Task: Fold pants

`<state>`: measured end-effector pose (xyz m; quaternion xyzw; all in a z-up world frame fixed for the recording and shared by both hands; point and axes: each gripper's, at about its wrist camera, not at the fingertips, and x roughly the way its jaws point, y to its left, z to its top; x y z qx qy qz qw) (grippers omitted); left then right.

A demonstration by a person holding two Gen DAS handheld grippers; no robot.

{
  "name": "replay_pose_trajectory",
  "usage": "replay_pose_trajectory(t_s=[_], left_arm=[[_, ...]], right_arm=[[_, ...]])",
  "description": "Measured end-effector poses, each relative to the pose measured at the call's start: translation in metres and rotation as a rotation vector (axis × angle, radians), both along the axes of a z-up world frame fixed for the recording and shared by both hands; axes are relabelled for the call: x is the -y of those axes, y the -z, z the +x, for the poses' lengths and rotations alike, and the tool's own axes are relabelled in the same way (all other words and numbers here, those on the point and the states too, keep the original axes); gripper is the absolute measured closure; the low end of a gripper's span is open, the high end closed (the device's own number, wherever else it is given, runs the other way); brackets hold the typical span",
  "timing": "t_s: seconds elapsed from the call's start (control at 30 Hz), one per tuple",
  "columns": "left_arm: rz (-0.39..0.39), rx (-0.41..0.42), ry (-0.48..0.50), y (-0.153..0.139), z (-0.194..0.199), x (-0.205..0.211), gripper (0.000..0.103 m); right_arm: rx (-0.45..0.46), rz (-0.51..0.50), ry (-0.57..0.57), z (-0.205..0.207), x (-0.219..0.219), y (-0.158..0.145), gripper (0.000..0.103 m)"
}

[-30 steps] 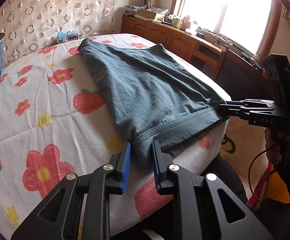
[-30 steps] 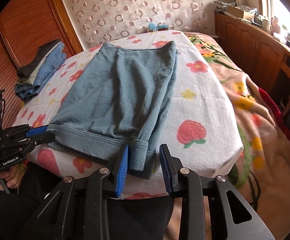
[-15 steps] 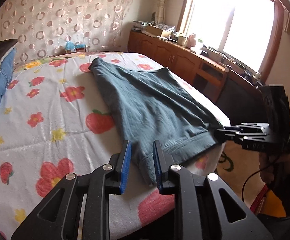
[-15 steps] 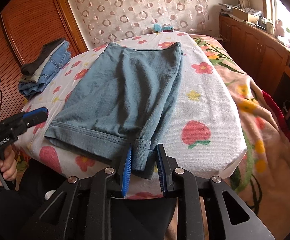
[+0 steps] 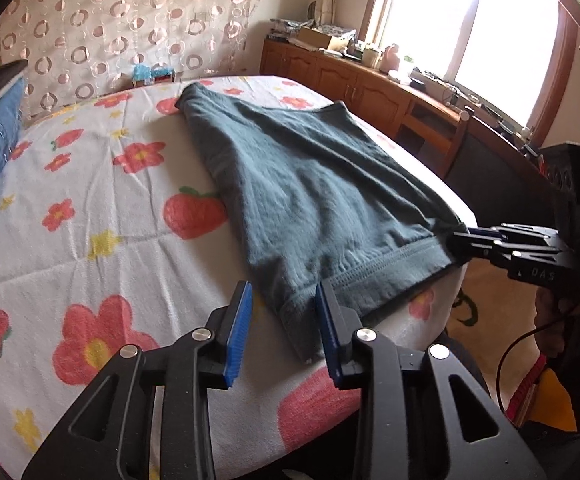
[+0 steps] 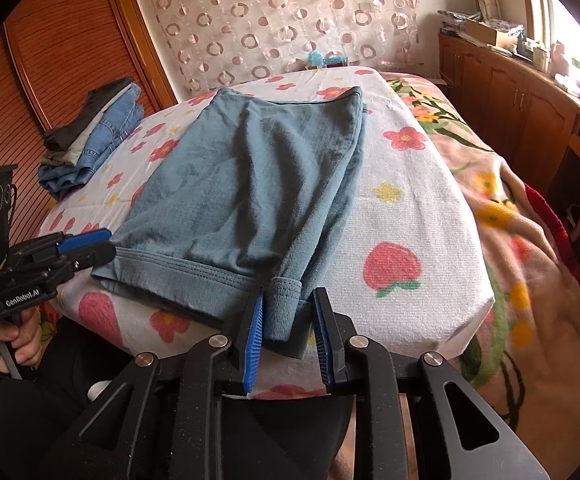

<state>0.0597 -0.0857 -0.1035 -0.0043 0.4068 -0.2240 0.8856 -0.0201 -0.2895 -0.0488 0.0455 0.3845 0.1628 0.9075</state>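
Observation:
Grey-blue pants (image 5: 310, 184) lie folded lengthwise on the flower-print sheet (image 5: 90, 208), hem toward me at the bed's near edge. In the left wrist view my left gripper (image 5: 285, 334) straddles the hem's left corner. Its jaws are opening, and the left pad stands clear of the cloth. In the right wrist view my right gripper (image 6: 289, 340) has the hem's right cuff of the pants (image 6: 250, 184) between its pads, with a gap at the right pad. Each gripper also shows in the other's view: left gripper (image 6: 98, 246), right gripper (image 5: 460, 240).
A stack of folded jeans and dark clothes (image 6: 90, 140) sits at the bed's far left. A flowered blanket (image 6: 510, 220) hangs off the right side. A wooden sideboard (image 5: 354, 84) runs under the window. A wooden wardrobe (image 6: 70, 40) stands left.
The left jaws have widened off the hem corner and the left view has drawn back a little. The right jaws have narrowed around the cuff. The pants lie where they were.

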Motion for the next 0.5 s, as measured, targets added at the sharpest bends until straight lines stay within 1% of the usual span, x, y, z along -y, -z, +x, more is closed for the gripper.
replay_pose_trajectory(t_s=[0.17, 0.23, 0.27, 0.3, 0.37, 0.4, 0.43, 0.5], left_arm=[[-0.005, -0.008, 0.001, 0.001, -0.003, 0.001, 0.069], [-0.027, -0.021, 0.013, 0.001, -0.004, 0.001, 0.070], [-0.037, -0.025, 0.019, 0.001, -0.004, 0.001, 0.073], [-0.036, -0.028, 0.023, 0.002, -0.005, 0.003, 0.082], [-0.034, -0.023, 0.023, 0.001, -0.006, 0.004, 0.085], [-0.036, -0.019, 0.025, -0.001, -0.006, 0.004, 0.089], [-0.049, -0.014, 0.028, -0.004, -0.006, 0.003, 0.091], [-0.071, 0.005, 0.029, -0.014, -0.007, 0.000, 0.092]], right_arm=[[0.005, 0.009, 0.004, -0.001, 0.000, 0.001, 0.079], [0.006, 0.008, -0.004, -0.001, 0.000, 0.002, 0.079], [0.005, 0.008, -0.013, -0.001, -0.001, 0.001, 0.081], [0.002, 0.013, -0.025, 0.000, -0.001, 0.001, 0.085], [0.003, 0.027, -0.032, 0.000, -0.001, 0.002, 0.088], [0.005, 0.025, -0.036, 0.000, -0.002, 0.002, 0.089], [0.013, 0.024, -0.037, 0.000, -0.002, 0.000, 0.089], [0.026, 0.040, -0.033, 0.000, -0.002, -0.002, 0.090]])
